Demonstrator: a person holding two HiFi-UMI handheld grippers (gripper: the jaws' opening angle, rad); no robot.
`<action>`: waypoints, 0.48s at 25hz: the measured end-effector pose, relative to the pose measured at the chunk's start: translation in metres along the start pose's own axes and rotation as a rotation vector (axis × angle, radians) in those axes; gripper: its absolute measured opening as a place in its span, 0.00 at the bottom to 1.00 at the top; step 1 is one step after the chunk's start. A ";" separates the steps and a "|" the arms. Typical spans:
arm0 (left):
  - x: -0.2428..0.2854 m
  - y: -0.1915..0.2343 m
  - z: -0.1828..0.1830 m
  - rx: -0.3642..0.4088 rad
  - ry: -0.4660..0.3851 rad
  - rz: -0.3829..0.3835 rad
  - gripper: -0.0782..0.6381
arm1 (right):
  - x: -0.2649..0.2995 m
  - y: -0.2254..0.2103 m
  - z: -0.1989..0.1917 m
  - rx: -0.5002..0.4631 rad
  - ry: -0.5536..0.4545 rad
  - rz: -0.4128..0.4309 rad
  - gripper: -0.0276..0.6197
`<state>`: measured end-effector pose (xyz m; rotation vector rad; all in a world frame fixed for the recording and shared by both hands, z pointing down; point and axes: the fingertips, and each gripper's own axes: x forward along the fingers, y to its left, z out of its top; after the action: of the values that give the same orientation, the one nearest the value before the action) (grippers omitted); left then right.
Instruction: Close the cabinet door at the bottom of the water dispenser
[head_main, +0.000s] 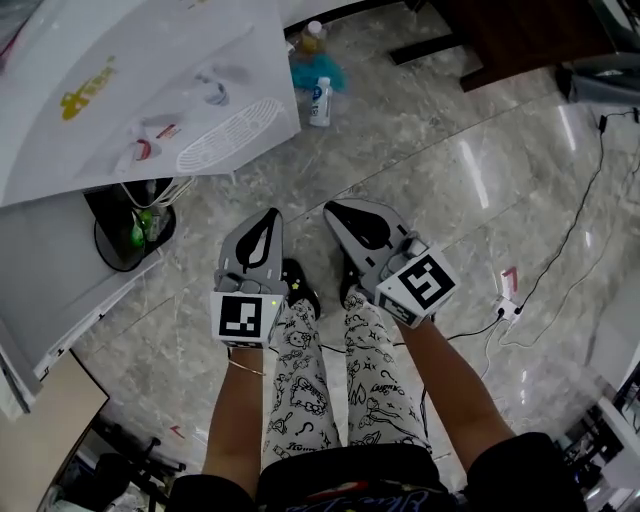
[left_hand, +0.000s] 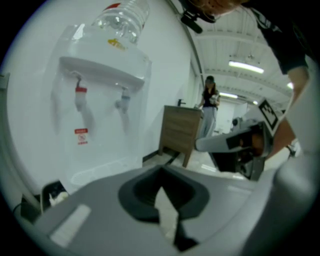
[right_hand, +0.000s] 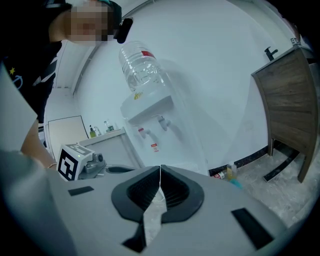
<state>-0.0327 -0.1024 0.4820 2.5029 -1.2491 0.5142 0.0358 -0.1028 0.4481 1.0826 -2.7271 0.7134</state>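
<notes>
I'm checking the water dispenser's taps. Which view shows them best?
Left gripper view: the red tap and blue tap face the camera, large. The head view sees them from above, foreshortened; the right gripper view shows them small, far off.

The left forearm (head_main: 236, 410) and right forearm (head_main: 452, 385) reached downward, side by side. The left gripper (head_main: 271, 215) and right gripper (head_main: 334, 209) pointed forward, each with jaws pressed together on nothing.

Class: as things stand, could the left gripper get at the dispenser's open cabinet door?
Probably yes. The left gripper, shut and empty, hangs to one side of the open cabinet door. Only floor shows between them, so nothing seems to block the way.
</notes>
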 end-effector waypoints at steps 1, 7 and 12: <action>-0.002 0.003 0.003 0.004 -0.004 -0.004 0.10 | 0.001 0.002 0.000 0.000 0.003 -0.001 0.07; -0.009 0.010 0.019 0.002 -0.043 -0.005 0.10 | 0.003 0.013 0.004 -0.012 -0.002 0.002 0.07; -0.014 0.003 0.015 -0.066 -0.052 -0.047 0.11 | 0.004 0.025 0.004 -0.018 0.000 0.021 0.07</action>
<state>-0.0399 -0.1004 0.4629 2.4982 -1.2029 0.3928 0.0168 -0.0915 0.4361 1.0519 -2.7428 0.6897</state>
